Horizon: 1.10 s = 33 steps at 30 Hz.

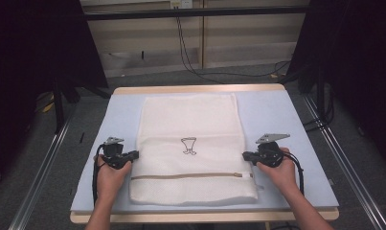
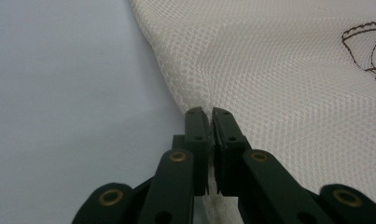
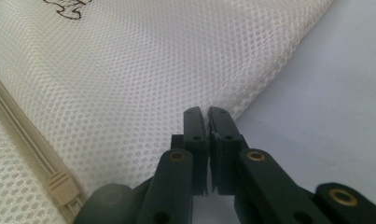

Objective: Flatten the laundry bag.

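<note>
High view: left gripper (image 1: 133,155) and right gripper (image 1: 246,155) each pinch an opposite side edge of the mesh bag (image 1: 188,120).

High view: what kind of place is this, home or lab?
Likely a lab recording station. A table with a pale blue mat stands between dark curtains, metal rails run along the floor, and loose cables trail behind it.
</note>
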{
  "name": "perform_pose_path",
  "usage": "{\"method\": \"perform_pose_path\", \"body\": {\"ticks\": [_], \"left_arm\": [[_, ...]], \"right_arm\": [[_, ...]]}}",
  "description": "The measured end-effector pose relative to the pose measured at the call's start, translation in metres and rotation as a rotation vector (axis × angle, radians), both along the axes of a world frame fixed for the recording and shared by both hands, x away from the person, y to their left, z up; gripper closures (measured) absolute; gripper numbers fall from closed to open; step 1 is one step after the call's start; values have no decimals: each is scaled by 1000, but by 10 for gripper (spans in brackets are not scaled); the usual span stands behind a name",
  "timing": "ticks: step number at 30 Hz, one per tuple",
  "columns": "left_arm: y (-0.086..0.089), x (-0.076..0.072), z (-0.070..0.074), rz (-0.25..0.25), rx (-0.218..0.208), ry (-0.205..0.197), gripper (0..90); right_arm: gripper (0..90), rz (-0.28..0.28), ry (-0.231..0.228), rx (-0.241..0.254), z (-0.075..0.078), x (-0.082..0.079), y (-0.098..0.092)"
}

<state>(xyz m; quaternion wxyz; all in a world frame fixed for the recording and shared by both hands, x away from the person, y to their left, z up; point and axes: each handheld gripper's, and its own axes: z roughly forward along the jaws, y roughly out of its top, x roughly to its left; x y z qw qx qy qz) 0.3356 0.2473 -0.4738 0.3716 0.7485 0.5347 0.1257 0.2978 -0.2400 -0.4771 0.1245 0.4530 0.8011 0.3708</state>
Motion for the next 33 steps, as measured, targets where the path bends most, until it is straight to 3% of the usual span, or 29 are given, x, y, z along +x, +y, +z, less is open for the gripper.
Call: {"method": "perform_pose_path", "body": {"ticks": [11, 14, 16, 17, 19, 21, 24, 27, 28, 29, 33], "left_arm": [[3, 1, -2, -1, -1, -4, 837], [5, 1, -2, 1, -4, -6, 819], [6, 1, -1, 15, -8, -9, 759], [7, 1, -1, 20, -28, -2, 662], [9, -1, 2, 38, -38, -13, 641], [10, -2, 9, 44, -68, -25, 557], [4, -5, 18, 17, -82, -40, 502], [-12, -6, 22, -38, -88, -50, 466], [-17, -6, 23, -53, -88, -50, 449], [-21, -7, 24, -66, -84, -52, 432], [-40, -9, 27, -126, -90, -53, 407]], "right_arm": [[856, 6, 14, 22, 0, -2, 2], [817, 12, -3, 18, 1, -4, 3], [756, 4, -22, 19, 1, -5, 2], [690, -18, -59, 20, 4, -6, 0], [680, -17, -79, 23, 6, -7, -1], [625, -15, -105, 51, 10, -9, -4], [669, 15, -134, 61, 13, -17, -7], [701, 15, -115, 92, 14, -21, -9], [766, 25, -111, 101, 14, -23, -10], [869, 65, -113, 99, 13, -26, -11], [900, 112, -135, 61, 12, -32, -10]]}}
